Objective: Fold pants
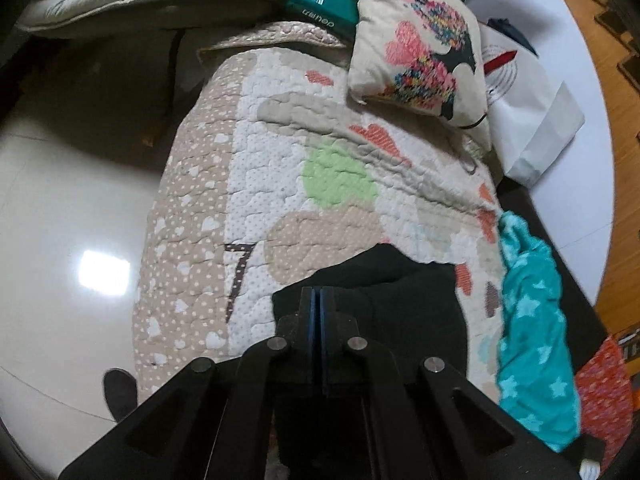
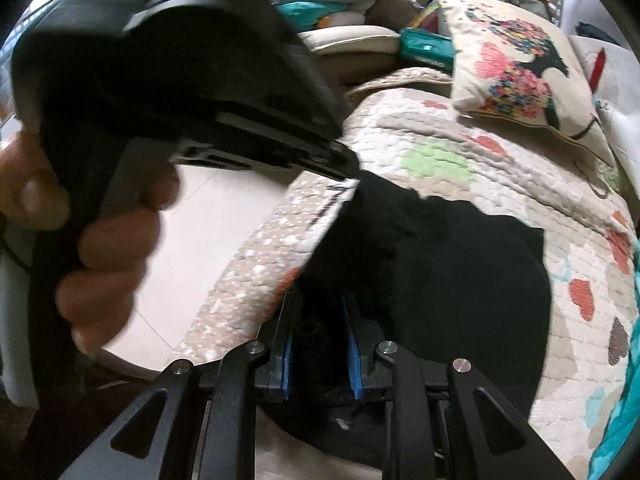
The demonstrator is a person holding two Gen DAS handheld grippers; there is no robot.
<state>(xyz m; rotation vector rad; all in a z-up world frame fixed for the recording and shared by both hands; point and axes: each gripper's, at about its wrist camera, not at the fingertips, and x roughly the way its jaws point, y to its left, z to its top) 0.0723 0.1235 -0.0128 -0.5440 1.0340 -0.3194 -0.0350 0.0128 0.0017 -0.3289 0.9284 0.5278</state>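
The black pants lie bunched on a patchwork quilt at its near end. My left gripper is shut on the pants' near edge, its blue pads pressed together. In the right wrist view the pants spread wide over the quilt. My right gripper hovers over the pants' near edge with its jaws apart and black cloth between the blue pads. The left gripper's body and the hand holding it fill the upper left of that view.
A patterned cushion and a white bag lie at the quilt's far end. A teal starred cloth lies along the right side. A glossy tiled floor is to the left. A green packet sits behind.
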